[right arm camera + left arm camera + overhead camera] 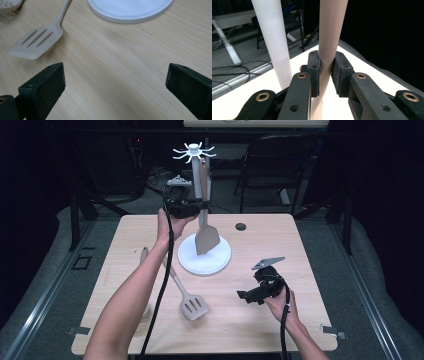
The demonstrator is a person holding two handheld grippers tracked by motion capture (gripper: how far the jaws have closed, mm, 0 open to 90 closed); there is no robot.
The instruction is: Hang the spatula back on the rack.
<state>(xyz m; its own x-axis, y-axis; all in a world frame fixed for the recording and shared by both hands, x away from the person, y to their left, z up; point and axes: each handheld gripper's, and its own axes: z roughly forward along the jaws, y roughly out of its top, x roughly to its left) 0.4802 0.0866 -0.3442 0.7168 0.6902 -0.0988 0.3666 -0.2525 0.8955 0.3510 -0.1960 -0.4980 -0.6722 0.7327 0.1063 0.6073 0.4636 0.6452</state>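
A white utensil stand (196, 185) with a round base (186, 256) and hooks on top rises at the table's middle back. A beige solid turner (205, 237) hangs upright beside its pole, blade down over the base. My left gripper (200, 206) is shut on the turner's handle (329, 37), whose pads pinch it next to the white pole (273, 40). A beige slotted turner (192, 305) lies flat on the wood at front left (36, 41). My right gripper (245, 296) rests low over the table at the right, jaws wide open with nothing between them (115, 82).
The light wooden table (280, 245) has a small round hole (241, 226) at the back. Part of a perforated beige utensil (8, 5) lies left of the slotted turner. A dark chair (280, 165) and cables stand behind the table.
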